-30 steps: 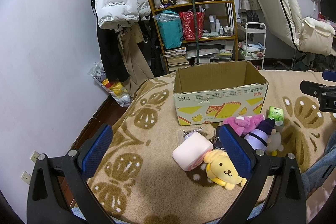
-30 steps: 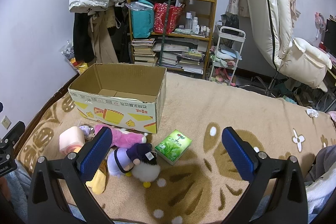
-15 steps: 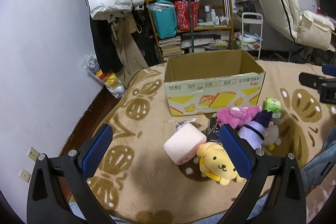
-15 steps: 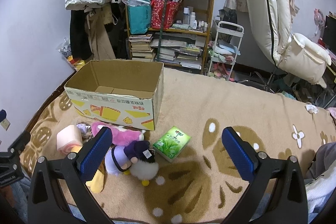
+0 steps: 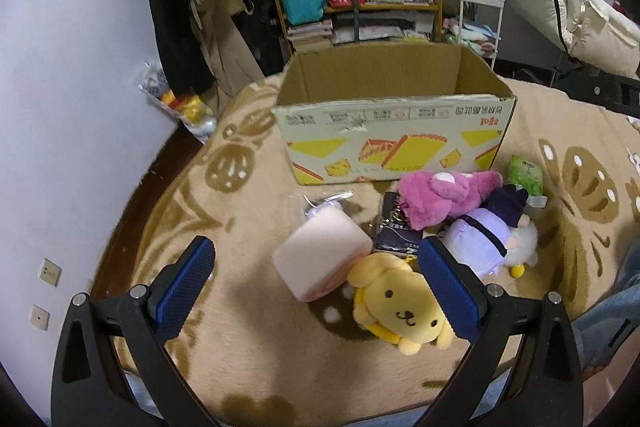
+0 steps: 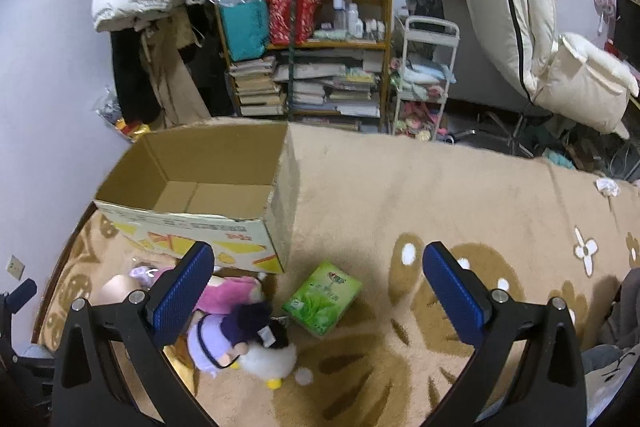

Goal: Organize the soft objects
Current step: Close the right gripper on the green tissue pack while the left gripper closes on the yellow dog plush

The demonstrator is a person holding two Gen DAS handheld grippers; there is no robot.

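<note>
Each tool has black arms, blue textured pads, silver screws.

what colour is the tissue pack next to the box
Green, with a leaf print; the tissue pack shows best in the right wrist view.

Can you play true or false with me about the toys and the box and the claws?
1. The box has toys inside. False: it is empty.
2. The yellow dog lies on the blanket. True.
3. The left claw is squeezing the pink roll. False: it is open and holds nothing.
4. The green pack lies outside the box. True.
5. The right claw is open. True.
6. The pink plush sits on the shelf. False: it lies in front of the box.
</note>
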